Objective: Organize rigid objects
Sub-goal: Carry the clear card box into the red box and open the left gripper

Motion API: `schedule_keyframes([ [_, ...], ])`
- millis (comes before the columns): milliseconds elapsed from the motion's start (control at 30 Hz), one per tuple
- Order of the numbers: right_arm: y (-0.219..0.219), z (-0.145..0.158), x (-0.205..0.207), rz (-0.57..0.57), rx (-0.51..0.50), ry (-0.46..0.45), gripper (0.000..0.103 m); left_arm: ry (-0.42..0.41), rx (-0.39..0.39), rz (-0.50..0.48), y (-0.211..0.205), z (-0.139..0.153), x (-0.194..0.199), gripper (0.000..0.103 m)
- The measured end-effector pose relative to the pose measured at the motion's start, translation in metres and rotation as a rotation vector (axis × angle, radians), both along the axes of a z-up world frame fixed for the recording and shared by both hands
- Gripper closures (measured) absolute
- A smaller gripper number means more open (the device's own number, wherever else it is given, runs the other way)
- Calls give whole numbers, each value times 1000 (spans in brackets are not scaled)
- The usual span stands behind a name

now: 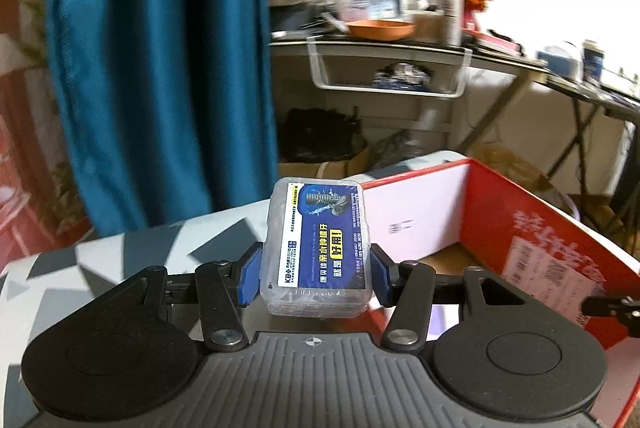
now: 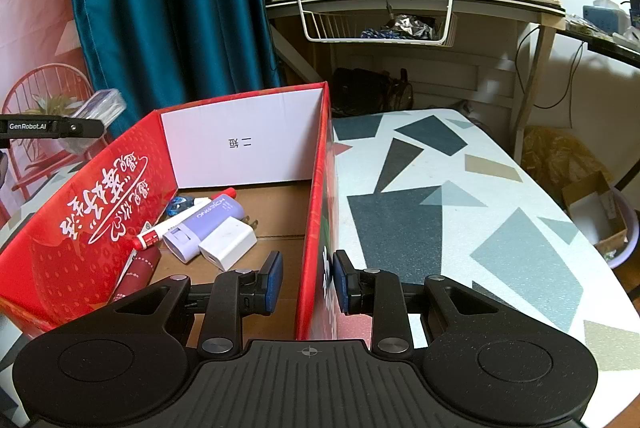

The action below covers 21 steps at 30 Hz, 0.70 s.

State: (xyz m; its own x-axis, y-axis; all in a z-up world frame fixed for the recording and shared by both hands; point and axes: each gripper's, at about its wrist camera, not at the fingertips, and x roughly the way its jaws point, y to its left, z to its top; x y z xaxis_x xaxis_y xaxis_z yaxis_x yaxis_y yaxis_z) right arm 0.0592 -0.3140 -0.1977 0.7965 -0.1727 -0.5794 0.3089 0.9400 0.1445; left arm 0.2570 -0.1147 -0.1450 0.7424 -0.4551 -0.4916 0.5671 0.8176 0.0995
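Step in hand: the left claw (image 1: 316,278) carries a small clear plastic case (image 1: 316,248) toward the red cardboard box (image 1: 540,228); I judge the next part is to bring it over the box wall and put it down inside.
How to do it well: keep the case level and high enough to pass the red rim, then lower it over a free part of the brown floor of the box, away from the things already lying there, and open the pads only when the case is low.
Left claw: about half open, its blue pads (image 1: 251,278) pressing the two long sides of the case, which is lifted off the desk (image 1: 120,256).
Case, look: see-through, rounded corners, hard; a blue label with a picture of a screw and yellow and white writing on top.
Case, place: in the air, just left of the box, near its white inner wall.
Right claw: the right claw (image 2: 308,282) is nearly closed on the right wall of the box (image 2: 316,188), one pad inside, one outside; it seems to hold the box in place.
Inside the box: a white charger (image 2: 228,242), a lilac device (image 2: 204,228), a red-capped tube (image 2: 172,224), at the left side.
Risk: the case may hit the rim if it comes too low.
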Motion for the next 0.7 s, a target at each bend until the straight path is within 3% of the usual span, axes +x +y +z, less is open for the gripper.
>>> schedule_keyframes([
  [200, 0, 0, 0, 0, 2, -2, 76, -56, 79, -102, -31, -10, -15, 46],
  [700, 1, -1, 1, 6, 8, -6, 75, -7, 140, -167, -47, -28, -13, 46],
])
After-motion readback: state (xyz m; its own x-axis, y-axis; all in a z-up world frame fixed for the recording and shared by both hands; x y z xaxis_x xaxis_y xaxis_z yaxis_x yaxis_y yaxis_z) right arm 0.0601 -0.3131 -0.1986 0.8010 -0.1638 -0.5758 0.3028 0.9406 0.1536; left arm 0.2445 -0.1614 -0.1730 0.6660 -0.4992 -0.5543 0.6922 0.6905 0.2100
